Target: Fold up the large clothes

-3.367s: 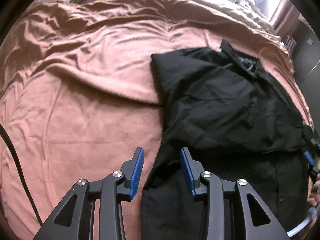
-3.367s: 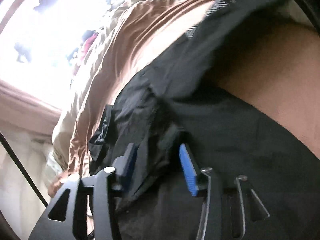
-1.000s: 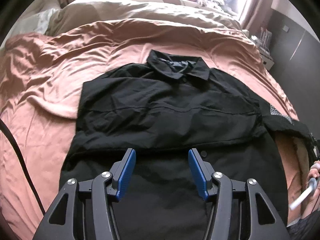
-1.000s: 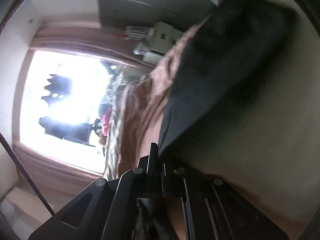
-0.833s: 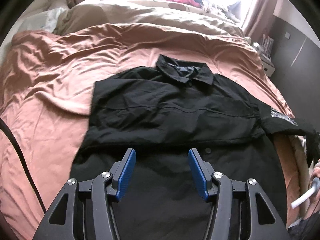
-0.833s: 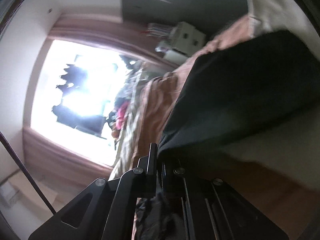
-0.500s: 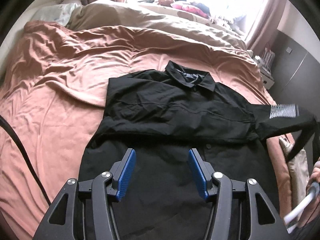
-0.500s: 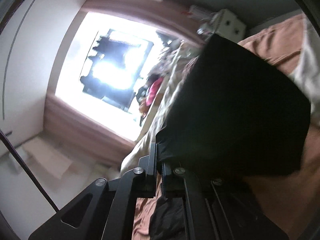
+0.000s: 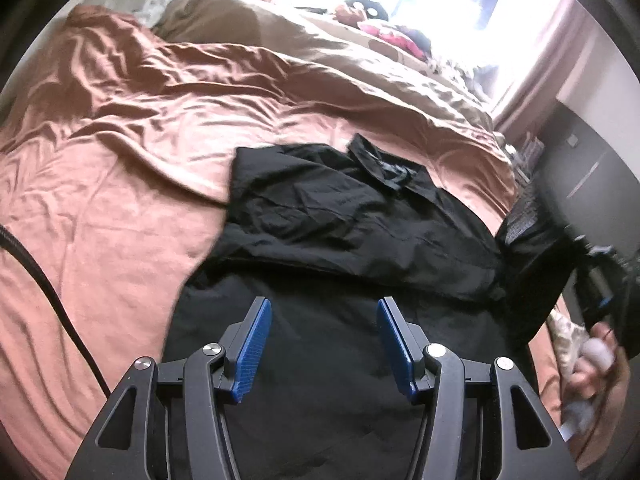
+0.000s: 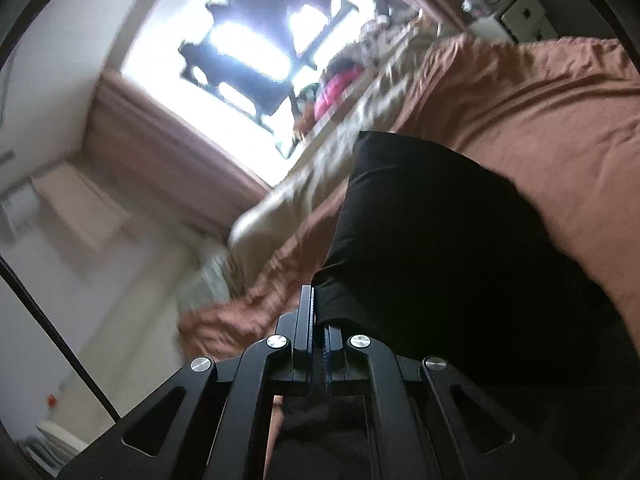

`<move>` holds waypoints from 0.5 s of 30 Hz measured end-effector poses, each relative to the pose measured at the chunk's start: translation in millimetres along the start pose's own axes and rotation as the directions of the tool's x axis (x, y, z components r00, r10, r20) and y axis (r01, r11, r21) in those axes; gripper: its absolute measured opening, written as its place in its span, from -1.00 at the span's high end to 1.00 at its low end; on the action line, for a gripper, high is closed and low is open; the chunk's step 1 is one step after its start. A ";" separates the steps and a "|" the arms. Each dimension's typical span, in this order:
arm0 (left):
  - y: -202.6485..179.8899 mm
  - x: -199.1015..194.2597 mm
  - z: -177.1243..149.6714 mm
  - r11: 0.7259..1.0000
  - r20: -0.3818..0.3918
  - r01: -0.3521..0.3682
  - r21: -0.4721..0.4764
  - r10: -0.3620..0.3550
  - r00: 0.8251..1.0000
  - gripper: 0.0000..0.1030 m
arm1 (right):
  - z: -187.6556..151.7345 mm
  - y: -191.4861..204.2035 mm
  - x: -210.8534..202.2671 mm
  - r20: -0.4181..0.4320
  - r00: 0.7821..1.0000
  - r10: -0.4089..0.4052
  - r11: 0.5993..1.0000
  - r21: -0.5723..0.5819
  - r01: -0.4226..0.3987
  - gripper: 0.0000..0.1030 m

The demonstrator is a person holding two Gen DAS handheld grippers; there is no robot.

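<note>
Black collared shirt [image 9: 352,216] lies spread on a rumpled rust-brown bedsheet [image 9: 120,208], collar toward one o'clock. Left gripper [image 9: 320,344], blue-padded jaws parted about halfway with nothing between them, hangs over the shirt's lower body. At three o'clock, the right gripper [image 10: 317,320], jaws clamped shut, lifts the shirt's black sleeve [image 10: 432,248] off the bed.
</note>
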State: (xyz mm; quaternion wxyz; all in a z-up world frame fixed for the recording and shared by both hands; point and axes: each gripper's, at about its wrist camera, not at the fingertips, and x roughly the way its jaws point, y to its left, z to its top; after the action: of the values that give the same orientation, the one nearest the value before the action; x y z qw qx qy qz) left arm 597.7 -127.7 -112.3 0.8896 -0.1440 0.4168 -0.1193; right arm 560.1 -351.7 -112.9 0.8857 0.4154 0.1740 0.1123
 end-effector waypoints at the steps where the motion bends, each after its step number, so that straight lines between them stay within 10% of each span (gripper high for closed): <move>1: 7.0 -0.3 -0.4 1.000 0.005 0.004 -0.013 -0.004 1.000 -0.10 | -4.5 0.2 13.6 -0.040 0.999 -0.021 1.000 -0.012 0.021 0.99; 6: 29.2 7.5 -3.2 0.997 -0.021 0.004 -0.080 -0.006 1.000 -0.11 | -11.5 -3.6 60.4 -0.205 0.963 -0.174 0.985 -0.051 0.167 0.97; 10: 36.8 3.9 -0.8 0.993 -0.007 0.031 -0.111 -0.032 0.999 -0.11 | -24.4 -23.1 75.4 -0.318 0.939 -0.130 0.981 0.096 0.169 0.72; 12: 38.8 1.6 -0.2 0.993 -0.001 0.032 -0.118 -0.032 0.999 -0.11 | -18.2 -27.3 75.4 -0.321 0.936 -0.145 0.974 0.118 0.192 -0.46; 15: 43.1 0.5 0.0 0.991 -0.002 0.032 -0.133 -0.032 0.999 -0.12 | -25.8 -28.1 49.4 -0.305 0.951 -0.056 0.964 0.230 0.131 -0.69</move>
State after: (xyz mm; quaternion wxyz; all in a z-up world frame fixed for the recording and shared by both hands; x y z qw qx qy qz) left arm 602.1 -87.8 -128.0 0.8751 -0.2092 0.4232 -0.1060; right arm 596.5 -334.4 -160.6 0.7952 0.4924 0.3369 0.1083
